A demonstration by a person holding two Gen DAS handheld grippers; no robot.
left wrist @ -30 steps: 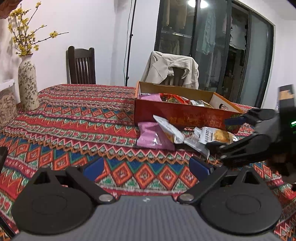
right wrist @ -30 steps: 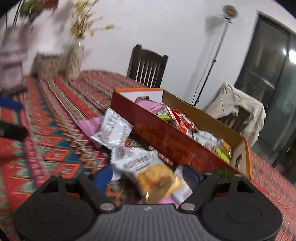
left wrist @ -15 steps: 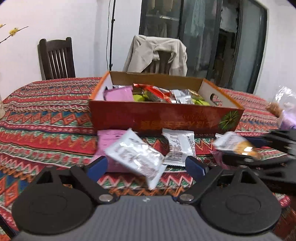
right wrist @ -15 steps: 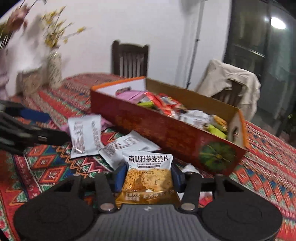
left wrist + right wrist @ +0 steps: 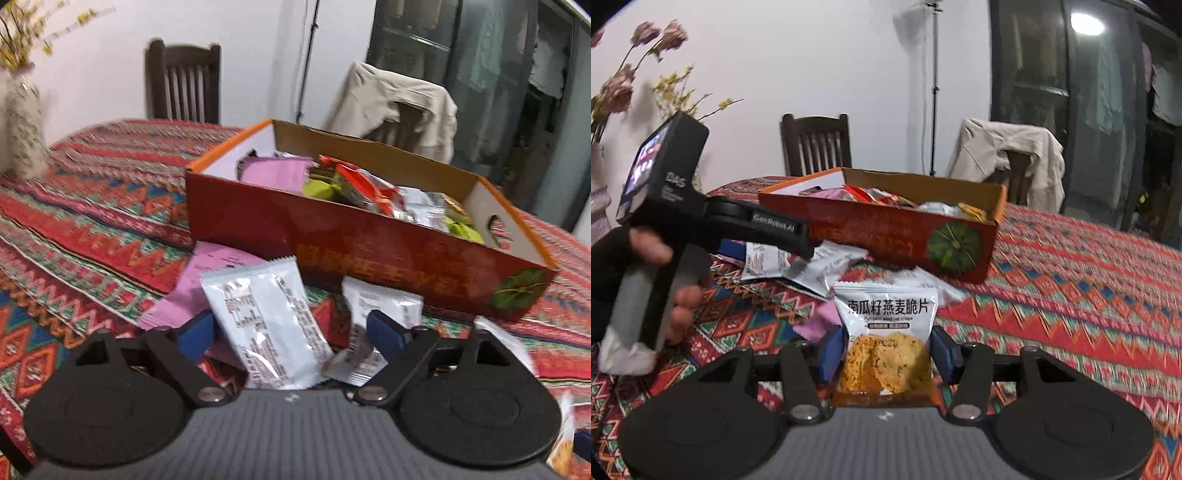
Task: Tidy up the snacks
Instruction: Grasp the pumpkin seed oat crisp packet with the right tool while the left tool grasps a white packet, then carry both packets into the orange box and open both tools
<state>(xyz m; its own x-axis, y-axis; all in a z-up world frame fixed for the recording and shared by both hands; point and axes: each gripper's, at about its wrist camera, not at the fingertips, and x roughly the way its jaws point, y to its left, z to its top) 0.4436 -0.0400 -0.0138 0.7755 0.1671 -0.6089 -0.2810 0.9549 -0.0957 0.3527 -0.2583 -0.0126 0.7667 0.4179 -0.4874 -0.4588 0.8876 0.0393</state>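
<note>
Right gripper (image 5: 886, 354) clamped on the oat crisp packet (image 5: 886, 332); left gripper (image 5: 291, 332) spread wide.

We noted the packet held above the tablecloth (image 5: 1071, 295), near the snack box (image 5: 886, 236); a silver packet (image 5: 262, 325) lay between our left fingers (image 5: 195, 332), ungripped.

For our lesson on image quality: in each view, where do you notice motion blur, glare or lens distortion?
Left wrist view: tablecloth and vase smeared by motion blur, silver packet glaring. Right wrist view: oat crisp packet sharp, ceiling light flaring in the glass, door frames bowed by the fisheye.
</note>
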